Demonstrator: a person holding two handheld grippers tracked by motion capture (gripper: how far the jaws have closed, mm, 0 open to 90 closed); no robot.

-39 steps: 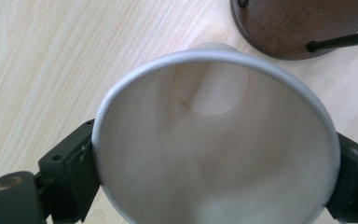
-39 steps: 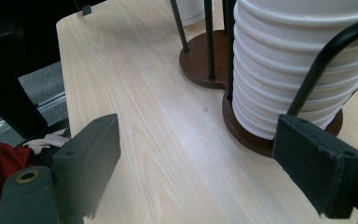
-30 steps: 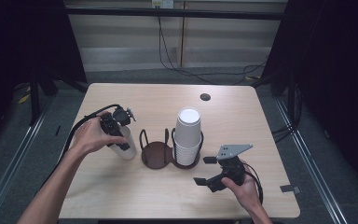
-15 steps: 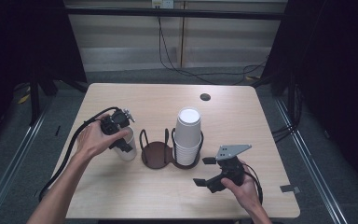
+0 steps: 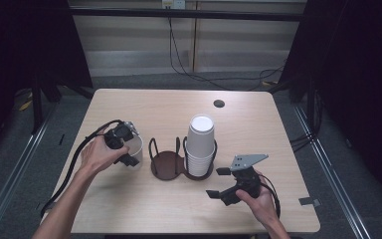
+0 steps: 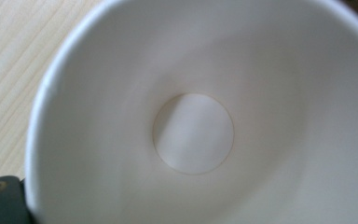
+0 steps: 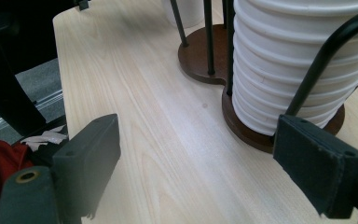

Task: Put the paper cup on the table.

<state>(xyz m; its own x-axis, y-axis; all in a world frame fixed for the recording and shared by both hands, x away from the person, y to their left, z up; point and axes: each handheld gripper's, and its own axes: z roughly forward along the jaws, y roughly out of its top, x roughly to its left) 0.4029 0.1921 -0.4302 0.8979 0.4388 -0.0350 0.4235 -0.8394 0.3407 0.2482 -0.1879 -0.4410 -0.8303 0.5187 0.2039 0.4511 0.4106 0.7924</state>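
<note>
White paper cup (image 5: 133, 149) stands upright on the pale wooden worktop (image 5: 258, 124), just left of the dark brown two-ring holder (image 5: 168, 163), whose right ring carries the stack of white paper cups (image 5: 200, 144). Your left tool (image 5: 122, 144) sits over the cup's rim; its jaws have just been opening and now stand apart, with the wall still between them. Lift straight up so neither pad tips the cup. Your right tool (image 7: 205, 168) rests spread wide near the stack.
</note>
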